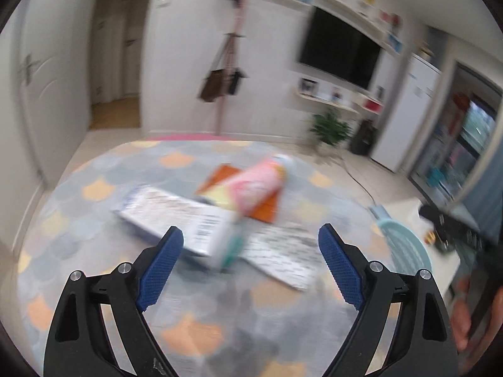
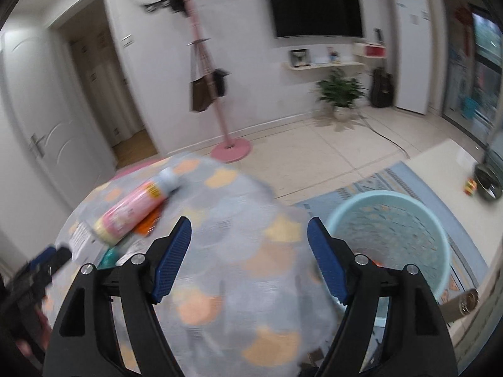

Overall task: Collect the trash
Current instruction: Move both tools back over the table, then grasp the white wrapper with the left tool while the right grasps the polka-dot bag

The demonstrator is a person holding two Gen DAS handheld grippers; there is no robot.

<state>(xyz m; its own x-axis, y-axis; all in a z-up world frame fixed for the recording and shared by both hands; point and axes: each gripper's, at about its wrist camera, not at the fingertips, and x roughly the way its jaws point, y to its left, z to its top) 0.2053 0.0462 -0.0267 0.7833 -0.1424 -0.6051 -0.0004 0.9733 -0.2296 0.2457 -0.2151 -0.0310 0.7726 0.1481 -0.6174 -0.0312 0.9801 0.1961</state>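
Both grippers stand wide with nothing between their blue pads. Seen from its own camera, the left gripper [image 1: 251, 238] hangs above a round table [image 1: 78, 220] covered in a grey cloth with orange and yellow scallops. On it lies the trash: a pink bottle [image 1: 254, 185] on its side with a pale cap, resting across an orange packet [image 1: 267, 210], 2 white printed packages [image 1: 176, 213] flat beside it, and a small white-and-green item [image 1: 228, 245] that is too blurred to name. The right gripper [image 2: 249, 229] hovers over the near edge of the same table. Just right of it, on a patterned rug [image 2: 393, 169] below the table, stands a light blue mesh basket [image 2: 389, 207].
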